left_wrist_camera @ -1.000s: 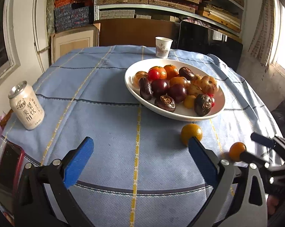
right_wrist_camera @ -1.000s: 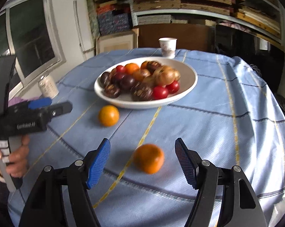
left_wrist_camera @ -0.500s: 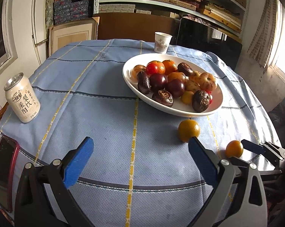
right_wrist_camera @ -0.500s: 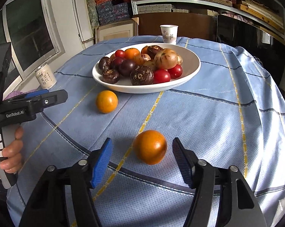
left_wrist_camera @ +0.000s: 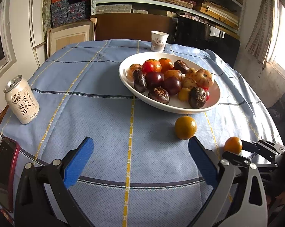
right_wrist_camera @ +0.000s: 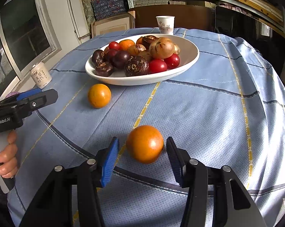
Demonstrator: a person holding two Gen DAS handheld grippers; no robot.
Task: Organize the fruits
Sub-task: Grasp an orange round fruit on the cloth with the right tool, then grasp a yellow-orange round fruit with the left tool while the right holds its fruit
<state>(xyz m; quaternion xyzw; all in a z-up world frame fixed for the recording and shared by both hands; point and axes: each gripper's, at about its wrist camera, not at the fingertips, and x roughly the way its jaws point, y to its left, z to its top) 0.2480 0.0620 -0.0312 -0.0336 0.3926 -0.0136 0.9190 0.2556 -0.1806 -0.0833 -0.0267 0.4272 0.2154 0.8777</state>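
Right gripper (right_wrist_camera: pixel 141 151) low over the blue checked tablecloth (right_wrist_camera: pixel 208 113), jaws apart, blue pads either side of a large orange fruit (right_wrist_camera: pixel 144 143); small gaps visible on both sides, pads not touching it. The fruit sits on the cloth near the table's front edge, beside a yellow stripe. A second, smaller orange fruit (right_wrist_camera: pixel 99 95) lies just in front of the white bowl (right_wrist_camera: pixel 189 54), close to its rim but apart from it. Bowl holds a heap of mixed fruit: dark purple ones, red ones, orange ones, a pale striped one on top. Left gripper (left_wrist_camera: pixel 140 158) hovers over bare cloth, jaws spread wide, nothing between them; in the right wrist view it shows at the left edge, gripped by a hand (right_wrist_camera: pixel 7 157). Drink can (left_wrist_camera: pixel 21 102) upright at the table's left side, a red-cased phone (left_wrist_camera: pixel 4 172) flat nearby. Paper cup (left_wrist_camera: pixel 159 41) stands behind the bowl.
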